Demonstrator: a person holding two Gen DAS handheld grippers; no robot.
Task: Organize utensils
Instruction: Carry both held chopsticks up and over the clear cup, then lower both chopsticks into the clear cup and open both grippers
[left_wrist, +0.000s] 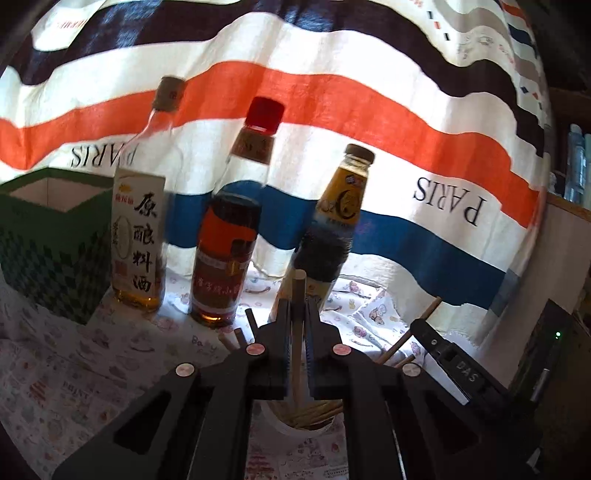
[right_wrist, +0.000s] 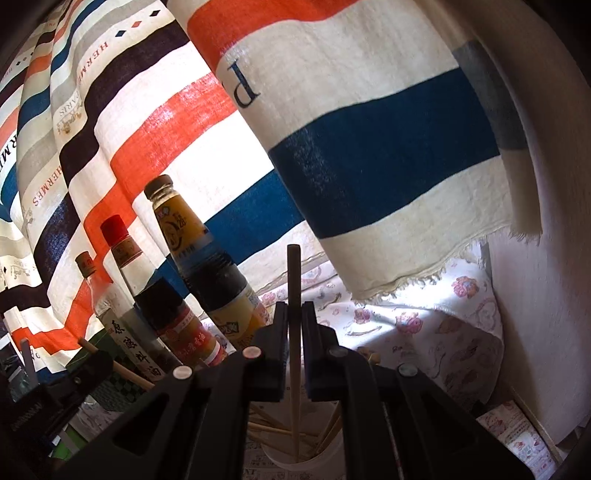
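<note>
each gripper, left (left_wrist: 296, 306) and right (right_wrist: 294, 314), is clamped on one upright chopstick (left_wrist: 297, 332) (right_wrist: 294, 295) above the white cup (right_wrist: 291, 459), apparently to drop it in among the others.

I counted three bottles standing in a row: a clear one with a white label (left_wrist: 138, 236), a red-capped one (left_wrist: 225, 254) and a yellow-labelled dark one (left_wrist: 328, 229). One green box (left_wrist: 51, 240). One white cup (right_wrist: 295, 458) of chopsticks, too crowded to count. Each of my two grippers pinched one chopstick (left_wrist: 297, 332).
</note>
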